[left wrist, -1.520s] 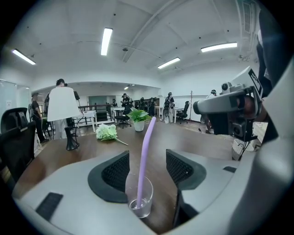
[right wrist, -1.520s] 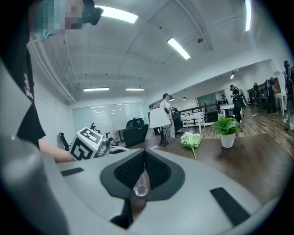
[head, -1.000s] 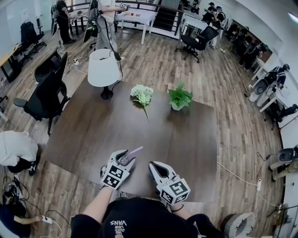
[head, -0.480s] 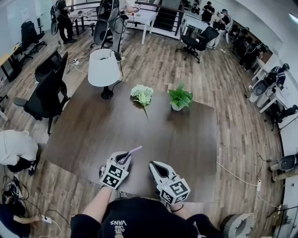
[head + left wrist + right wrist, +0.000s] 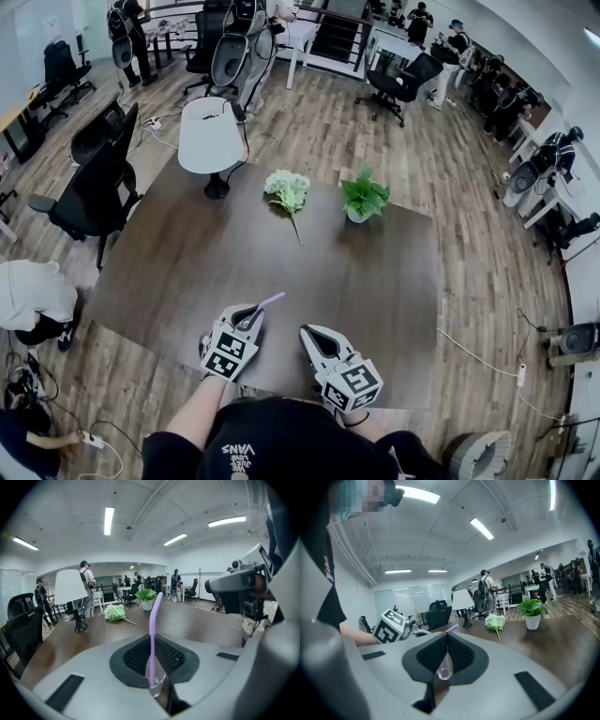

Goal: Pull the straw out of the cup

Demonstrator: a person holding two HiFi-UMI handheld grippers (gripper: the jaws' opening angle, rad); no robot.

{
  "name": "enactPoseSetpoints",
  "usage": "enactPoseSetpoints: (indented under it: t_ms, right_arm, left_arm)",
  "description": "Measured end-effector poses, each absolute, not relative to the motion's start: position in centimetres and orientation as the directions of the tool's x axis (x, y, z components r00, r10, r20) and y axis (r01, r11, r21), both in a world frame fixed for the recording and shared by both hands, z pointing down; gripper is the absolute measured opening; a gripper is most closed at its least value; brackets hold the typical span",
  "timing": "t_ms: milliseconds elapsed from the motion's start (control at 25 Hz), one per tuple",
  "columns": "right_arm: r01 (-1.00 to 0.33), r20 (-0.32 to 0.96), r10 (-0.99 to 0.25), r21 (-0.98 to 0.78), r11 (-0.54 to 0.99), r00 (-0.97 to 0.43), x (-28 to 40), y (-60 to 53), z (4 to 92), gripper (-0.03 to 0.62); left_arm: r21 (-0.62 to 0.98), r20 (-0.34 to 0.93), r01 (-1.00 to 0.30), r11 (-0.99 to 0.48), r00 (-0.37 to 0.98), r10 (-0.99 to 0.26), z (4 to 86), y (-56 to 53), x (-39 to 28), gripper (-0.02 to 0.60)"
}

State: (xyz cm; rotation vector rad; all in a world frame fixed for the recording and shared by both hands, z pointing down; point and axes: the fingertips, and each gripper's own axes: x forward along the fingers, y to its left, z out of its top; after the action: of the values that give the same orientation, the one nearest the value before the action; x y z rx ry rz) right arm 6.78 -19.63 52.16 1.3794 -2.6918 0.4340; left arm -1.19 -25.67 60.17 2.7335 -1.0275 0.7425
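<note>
A purple straw [image 5: 270, 305] slants up and away from my left gripper [image 5: 251, 317], near the front edge of the dark wooden table [image 5: 375, 281]. In the left gripper view the black pads [image 5: 136, 656] press on the straw [image 5: 153, 620]. Its lower end runs into something clear [image 5: 155, 682] between the jaws, apparently the cup; the rest of it is hidden. My right gripper [image 5: 309, 334] rests just to the right, jaws together, with no object gripped. In the right gripper view, only a clear glint sits in the gap behind the pads [image 5: 461, 656], and the straw's tip [image 5: 452, 628] shows beyond them.
At the table's far side are a white lamp [image 5: 209, 141], a bunch of pale flowers [image 5: 287, 192] and a small potted plant [image 5: 362, 199]. A black office chair [image 5: 98, 187] stands at the table's left edge. People and chairs fill the room behind.
My left gripper's jaws stood open around the straw a second ago and have closed on it. Neither hand has shifted. People and chairs in the background have moved.
</note>
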Motion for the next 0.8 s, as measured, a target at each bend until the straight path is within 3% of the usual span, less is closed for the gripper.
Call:
enactPoseSetpoints:
  t_ms: [800]
  right_arm:
    - [-0.778, 0.198, -0.753, -0.207, 0.593, -0.627, 5.0, -19.7, 51.9, 0.018]
  left_arm:
    - [-0.013, 0.383, -0.697, -0.717, 0.659, -0.648, 56.4, -25.7, -3.4, 0.032]
